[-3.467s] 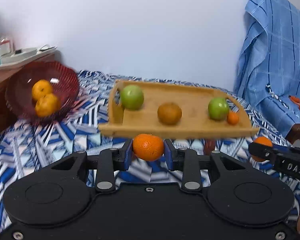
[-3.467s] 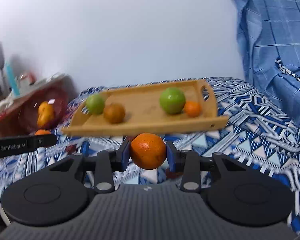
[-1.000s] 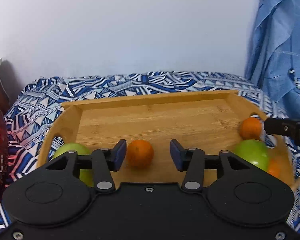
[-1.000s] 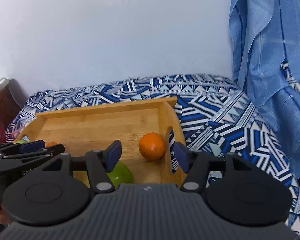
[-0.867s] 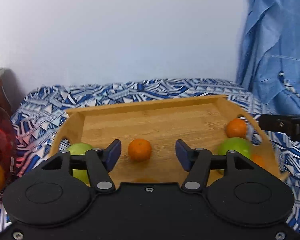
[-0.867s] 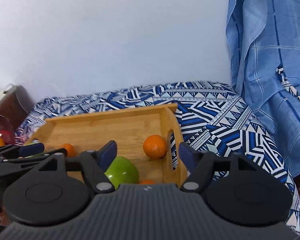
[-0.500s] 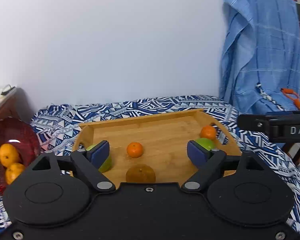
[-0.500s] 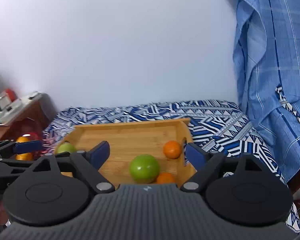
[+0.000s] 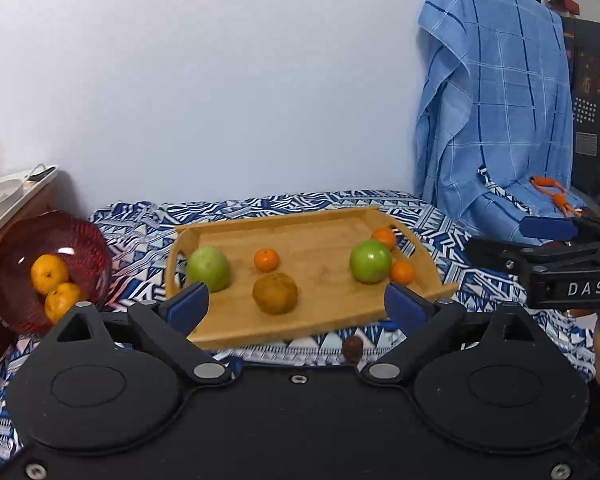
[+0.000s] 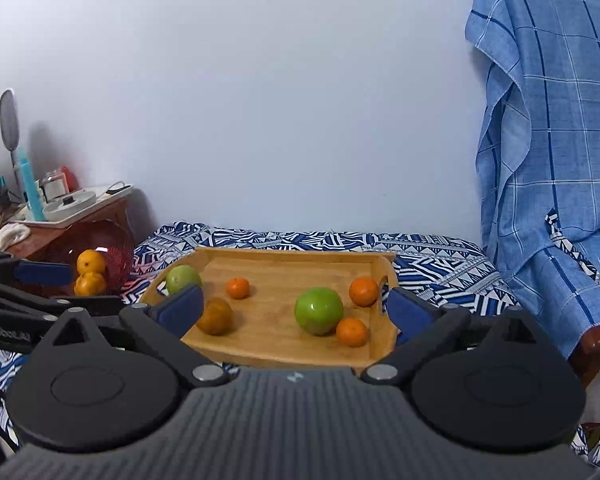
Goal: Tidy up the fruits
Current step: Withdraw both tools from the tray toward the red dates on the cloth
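Observation:
A wooden tray lies on the patterned cloth. It holds two green apples, a dull brownish orange and three small oranges, one mid-tray and two by the right handle. My left gripper hangs back from the tray's near edge, its jaws opening wide with nothing between them. My right gripper does the same over the tray's right part. A red bowl at the left holds two oranges.
A side table with a white tray and bottles stands behind the bowl. A blue checked cloth hangs over a chair at the right. A small dark round thing lies on the cloth before the tray. A white wall is behind.
Each gripper was shut on a small orange, set it on the tray and let go. Both have since opened wide and drawn back and up from the tray.

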The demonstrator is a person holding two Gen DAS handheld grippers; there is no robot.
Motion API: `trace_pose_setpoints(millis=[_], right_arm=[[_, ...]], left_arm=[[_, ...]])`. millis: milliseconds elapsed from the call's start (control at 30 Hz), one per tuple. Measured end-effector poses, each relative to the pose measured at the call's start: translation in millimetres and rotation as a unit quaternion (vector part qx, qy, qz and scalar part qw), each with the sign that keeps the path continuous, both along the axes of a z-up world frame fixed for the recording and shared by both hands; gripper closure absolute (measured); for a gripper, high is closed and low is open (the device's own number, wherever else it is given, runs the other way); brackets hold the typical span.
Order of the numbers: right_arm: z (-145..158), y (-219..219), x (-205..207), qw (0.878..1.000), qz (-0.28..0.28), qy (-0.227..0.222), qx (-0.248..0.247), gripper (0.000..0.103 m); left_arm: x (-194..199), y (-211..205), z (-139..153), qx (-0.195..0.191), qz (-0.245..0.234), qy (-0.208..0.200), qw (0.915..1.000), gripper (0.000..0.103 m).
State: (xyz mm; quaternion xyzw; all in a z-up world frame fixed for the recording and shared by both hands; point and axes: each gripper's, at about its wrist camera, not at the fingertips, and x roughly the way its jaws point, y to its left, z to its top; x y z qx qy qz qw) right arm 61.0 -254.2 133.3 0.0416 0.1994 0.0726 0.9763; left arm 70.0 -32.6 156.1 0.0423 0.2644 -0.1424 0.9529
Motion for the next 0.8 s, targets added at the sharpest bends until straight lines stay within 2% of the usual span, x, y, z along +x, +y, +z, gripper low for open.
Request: trace_pose_setpoints(millis=[167, 433, 600, 800], right_arm=[[-8, -4, -18, 1.0, 0.003, 0.0, -0.005, 0.0], [-24, 1, -42, 1.0, 0.016, 0.007, -0.009, 0.0], [-23, 7, -59, 1.0, 0.018, -0.007, -0.012, 0.0], [-33, 17, -69, 0.999, 0.018, -0.013, -0.042, 0.0]], left_arm=[[-26, 16, -7, -0.002, 0.015, 0.009, 0.9998, 0.008], [-63, 50, -9, -0.04, 0.037, 0.016, 0.9984, 0.008], [-85, 58, -10, -0.041, 0.043, 0.003, 0.9982, 0.007], [-96, 59, -25, -0.031, 0.058, 0.006, 0.9978, 0.007]])
